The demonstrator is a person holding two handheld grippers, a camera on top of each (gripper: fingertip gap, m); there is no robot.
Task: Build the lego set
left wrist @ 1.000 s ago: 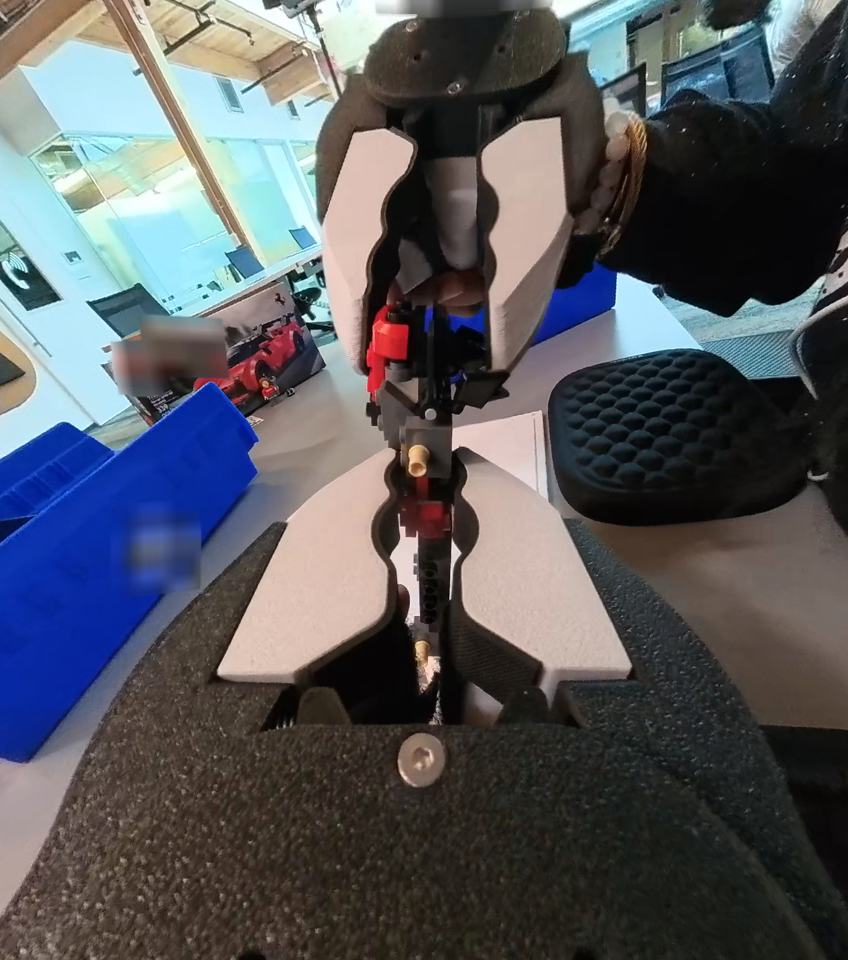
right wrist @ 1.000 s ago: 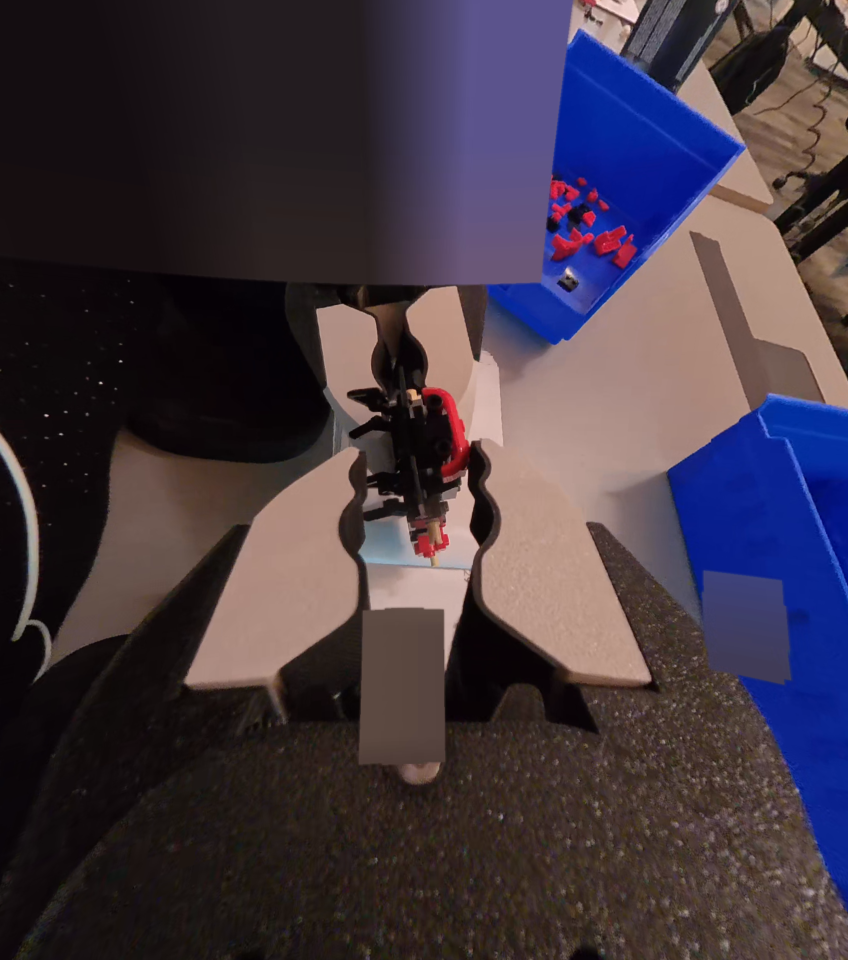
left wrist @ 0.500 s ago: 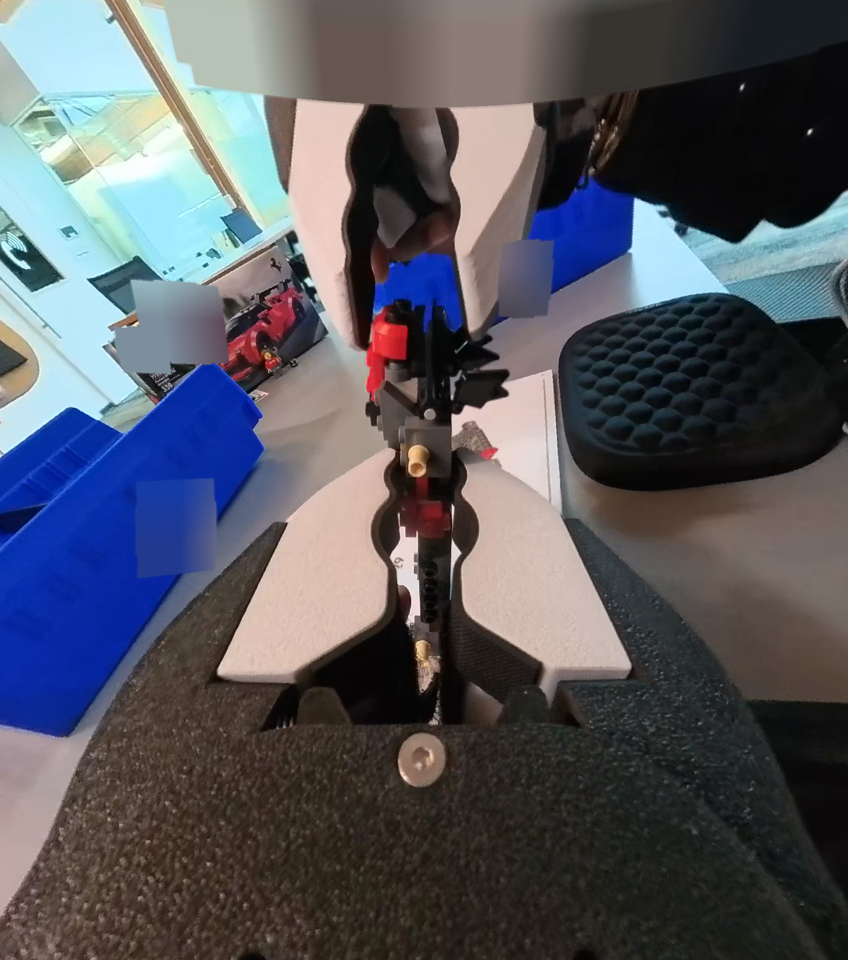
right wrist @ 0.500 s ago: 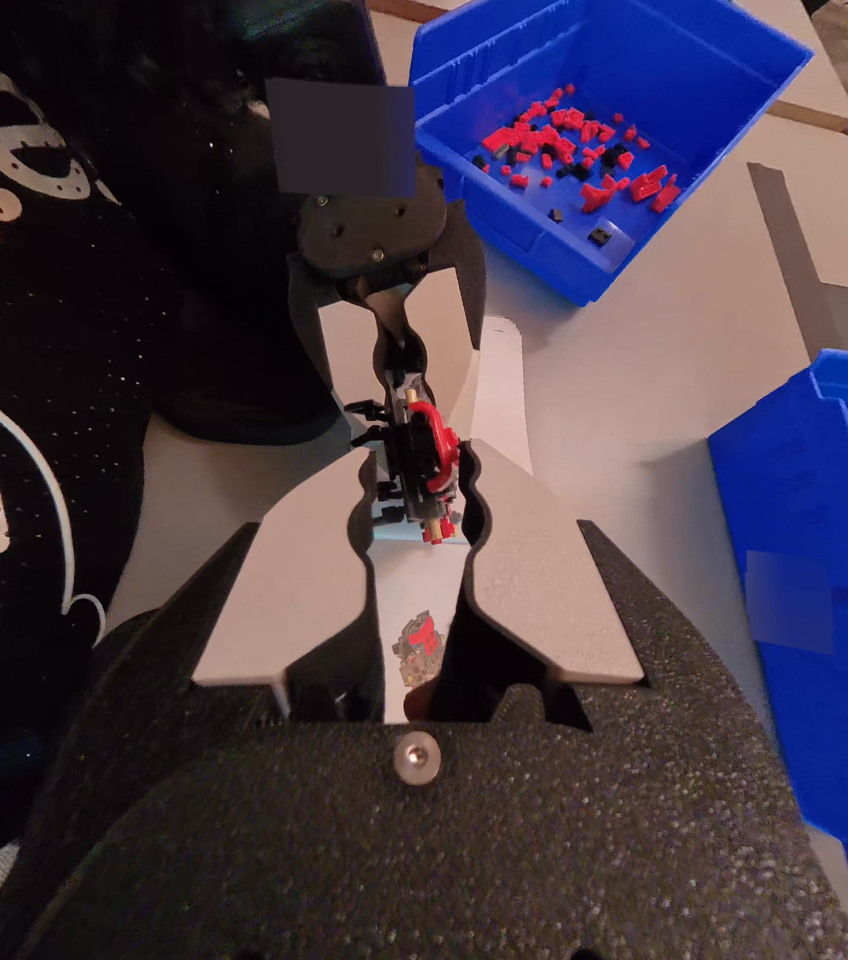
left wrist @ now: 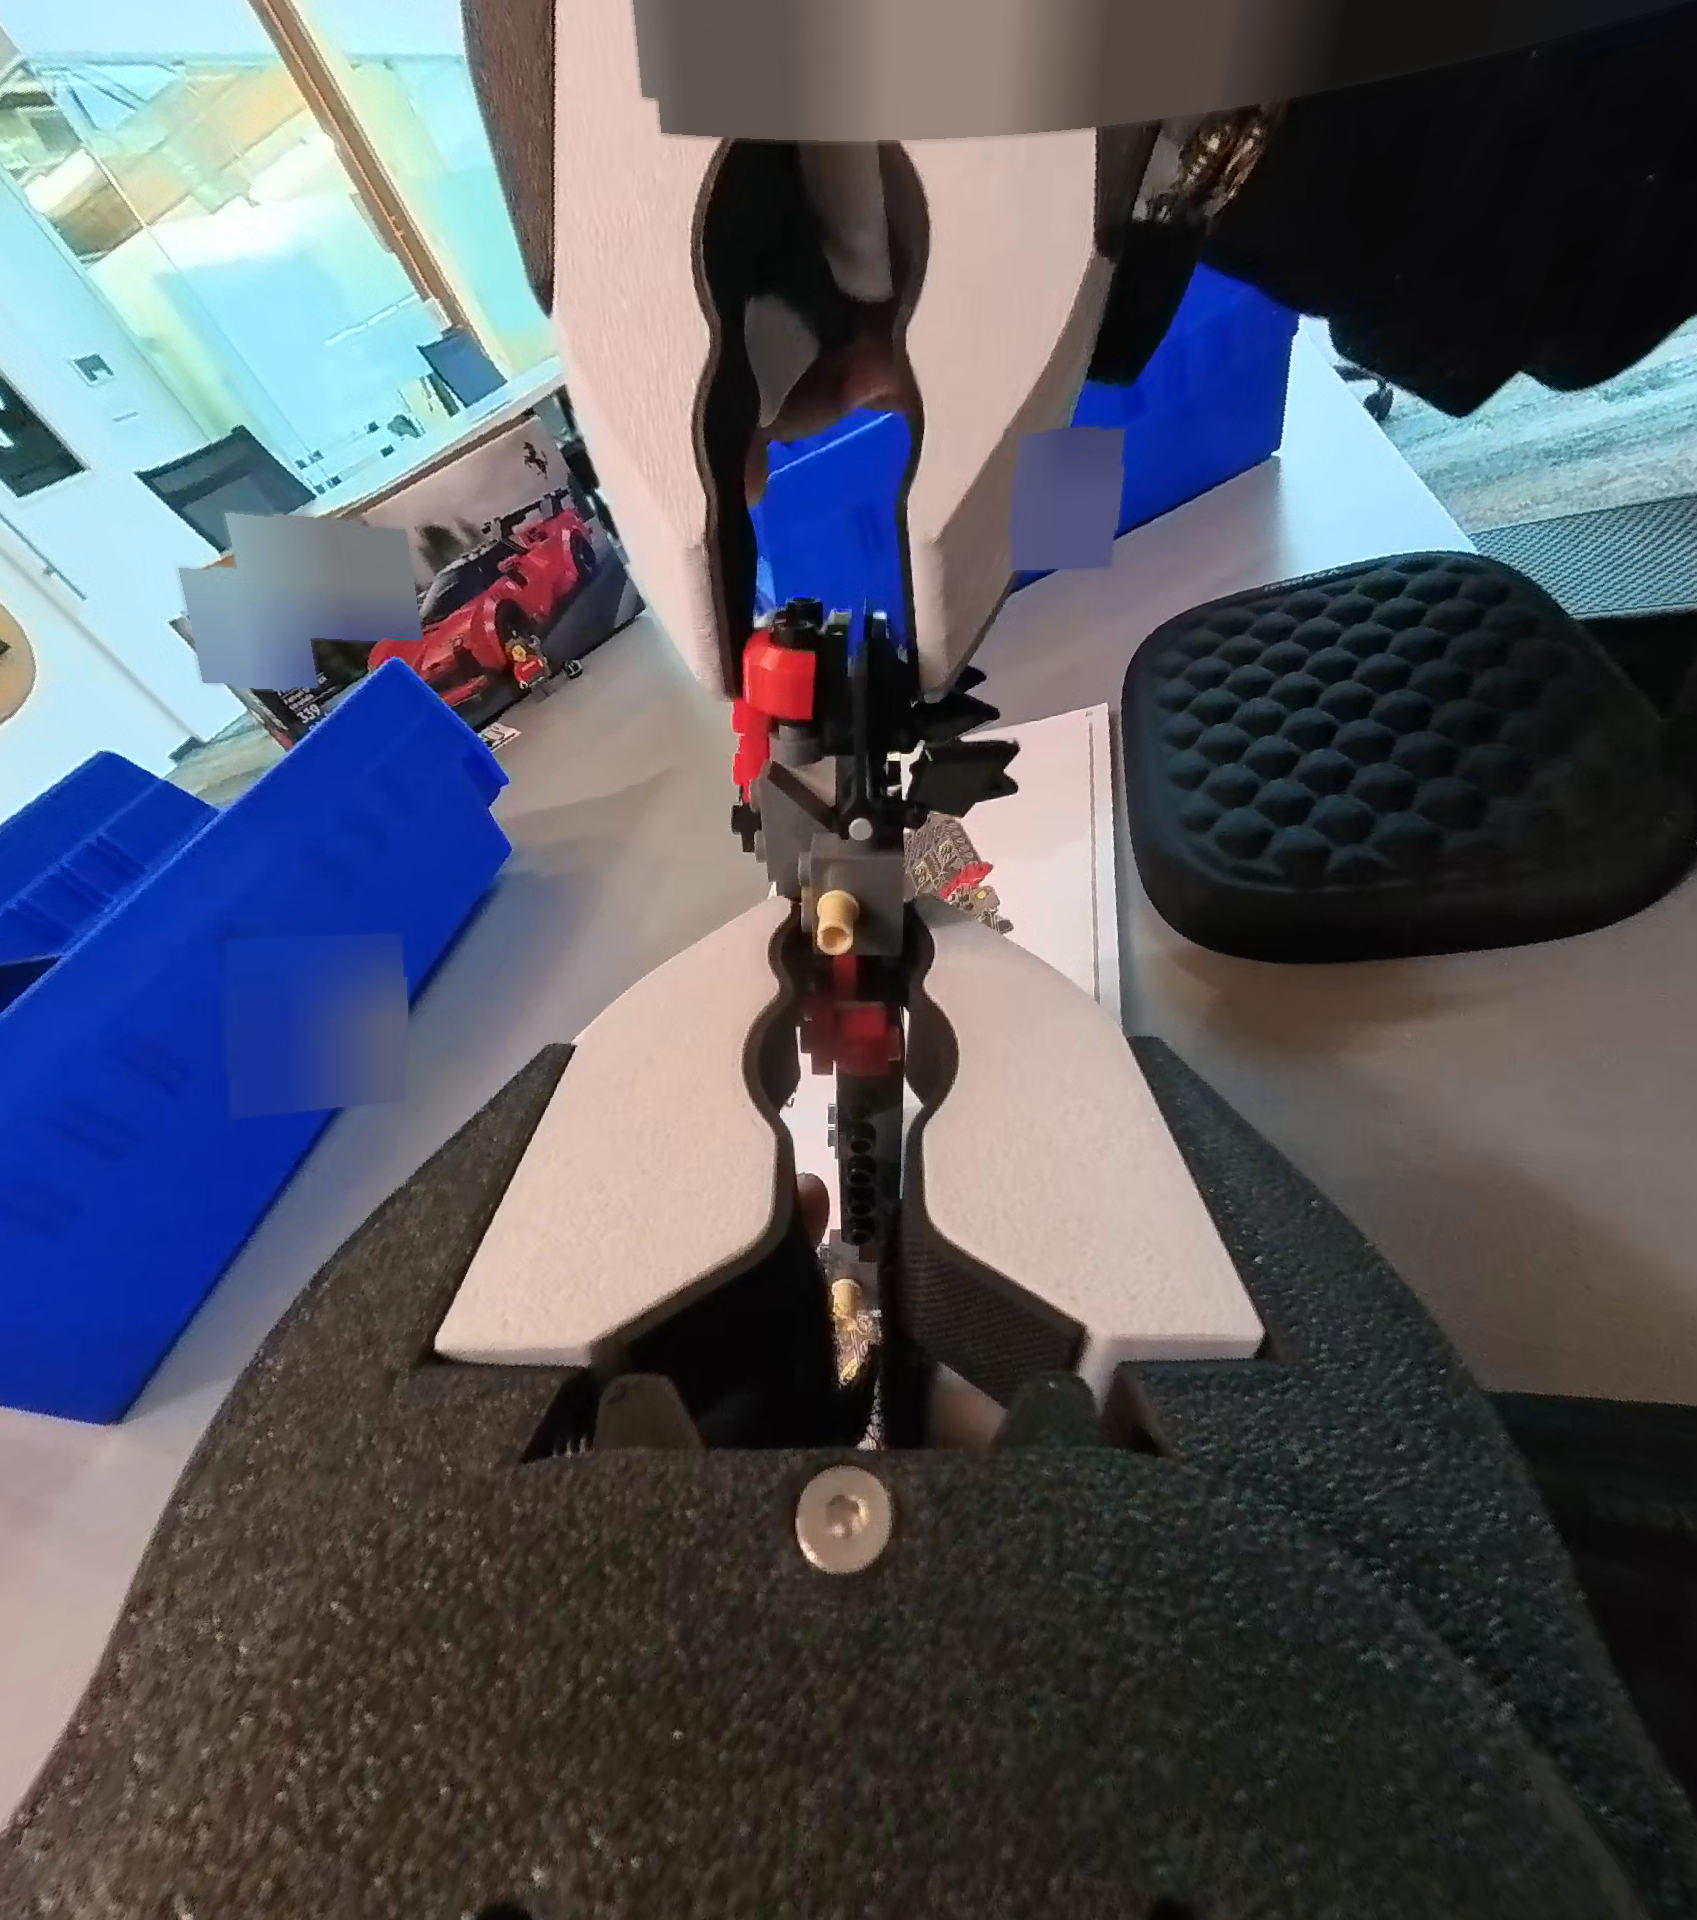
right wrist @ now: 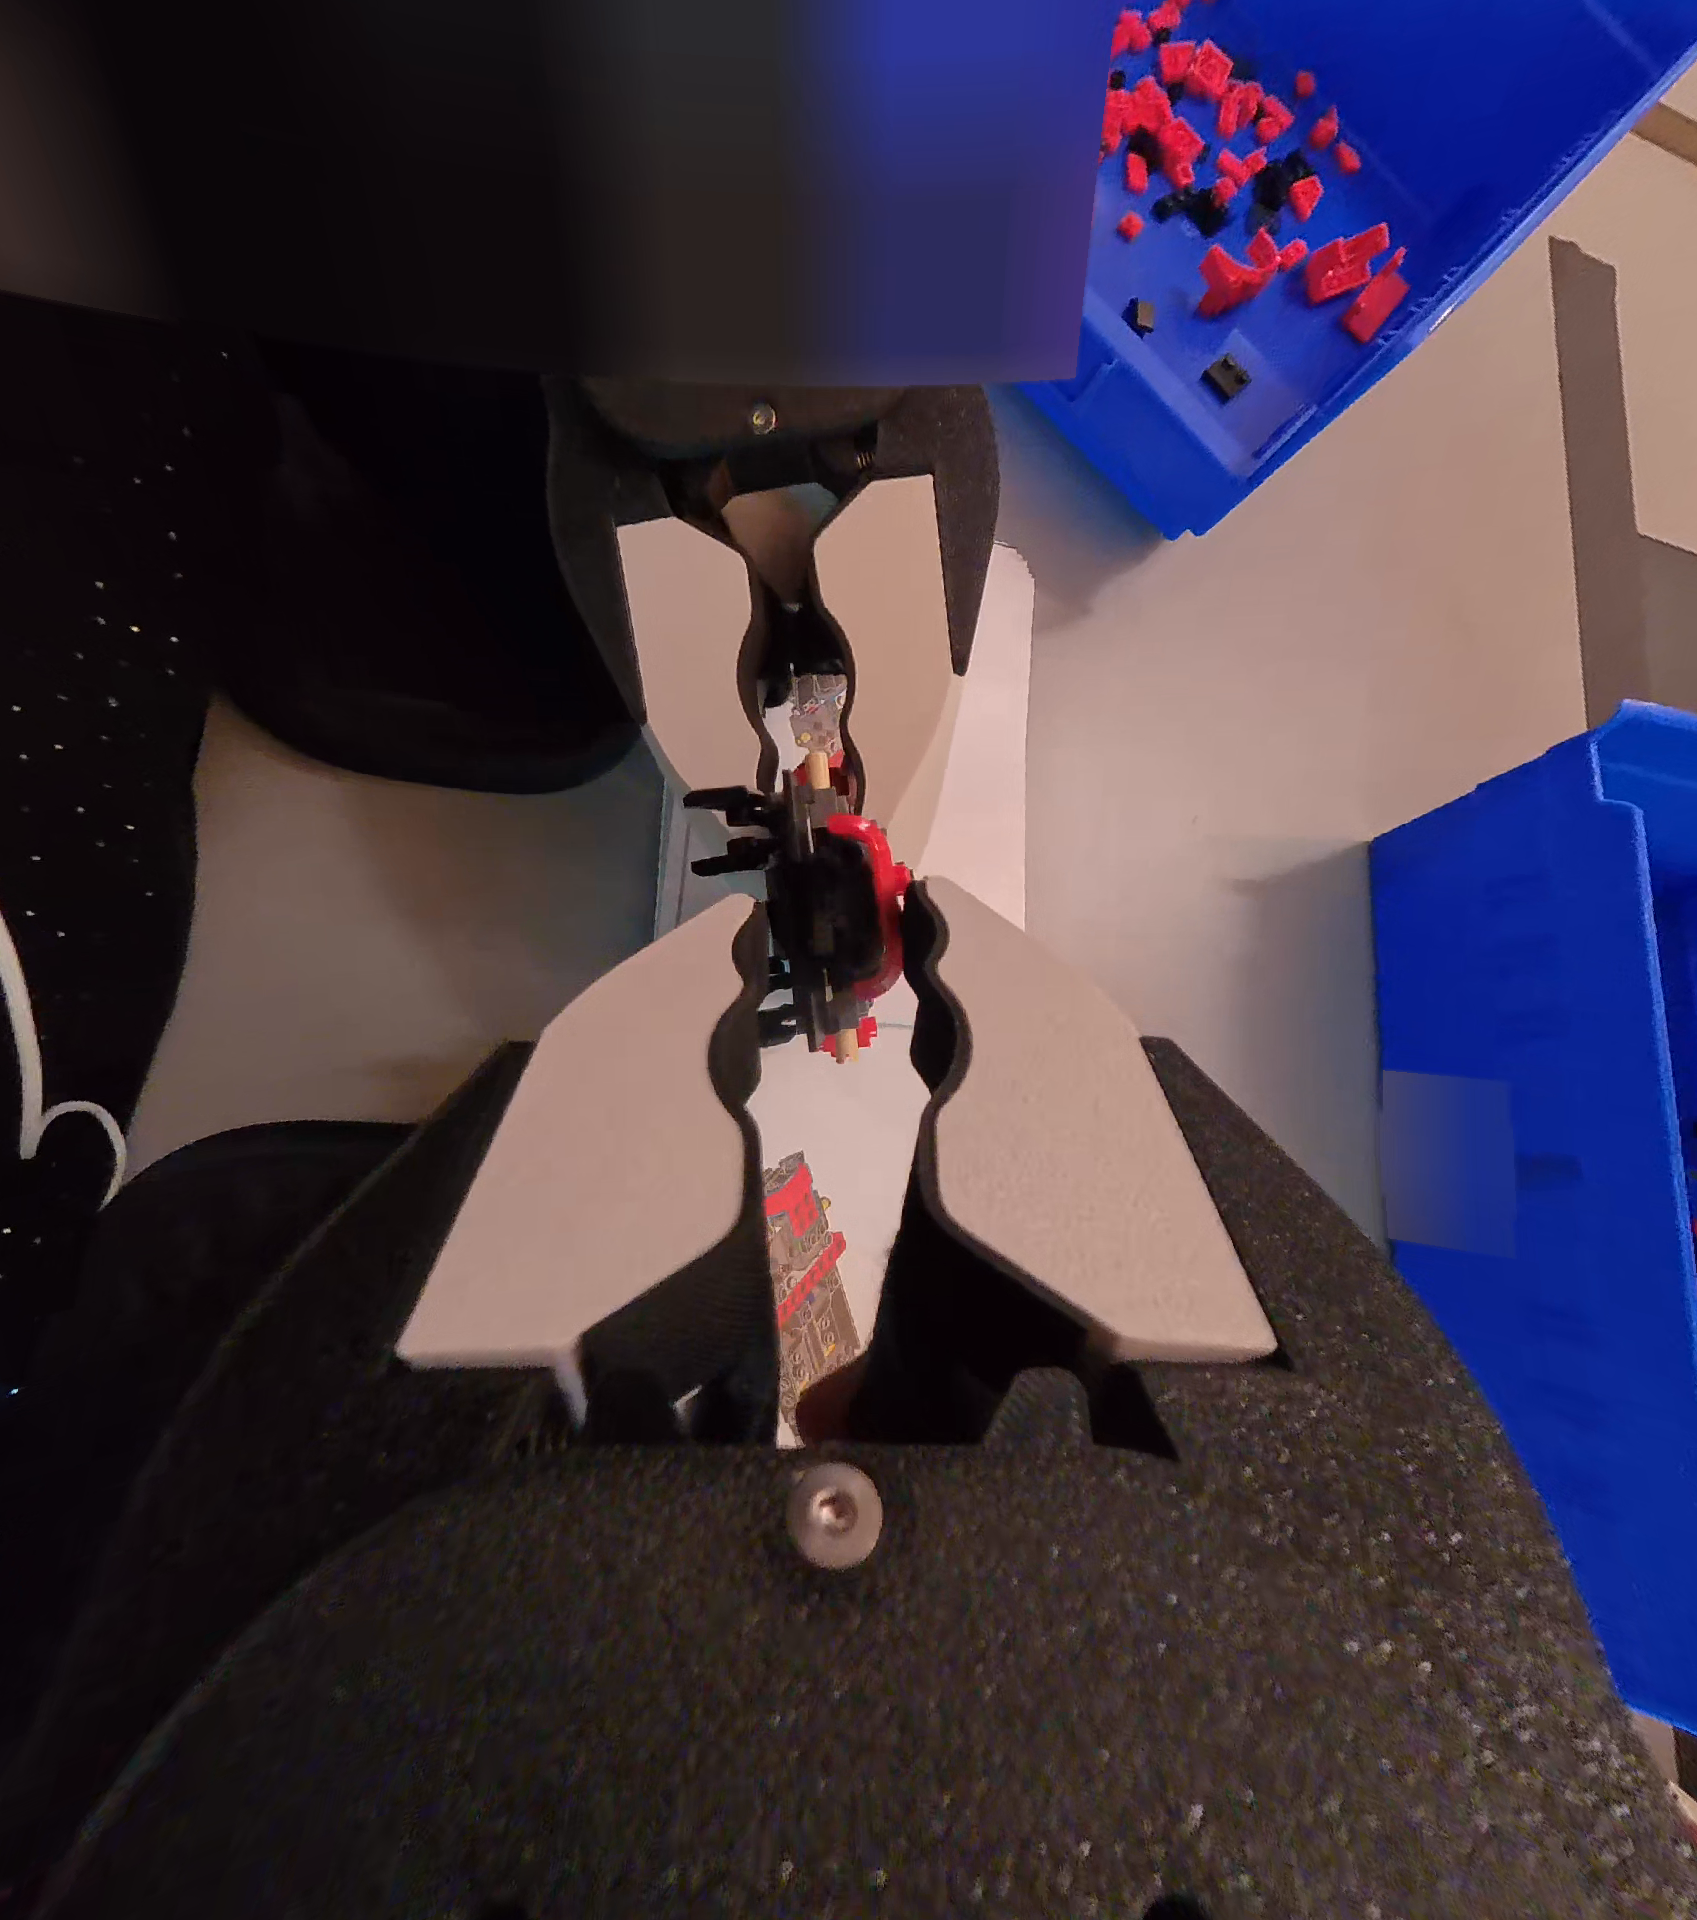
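Left wrist view shows your left gripper (left wrist: 849, 935) with its fingers clenched on the small black, grey and red lego assembly (left wrist: 849, 769), held in the air above the pale surface (left wrist: 1343, 1143). Your right gripper (right wrist: 828, 935) straddles its far end with fingers parted, the red curved piece (right wrist: 880, 894) just beside one. You appear mid-assembly; next, close squarely on that end without twisting.

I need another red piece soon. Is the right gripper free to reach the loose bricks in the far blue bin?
Probably not yet: the right gripper straddles the lego assembly and must back off first. The blue bin itself lies open.
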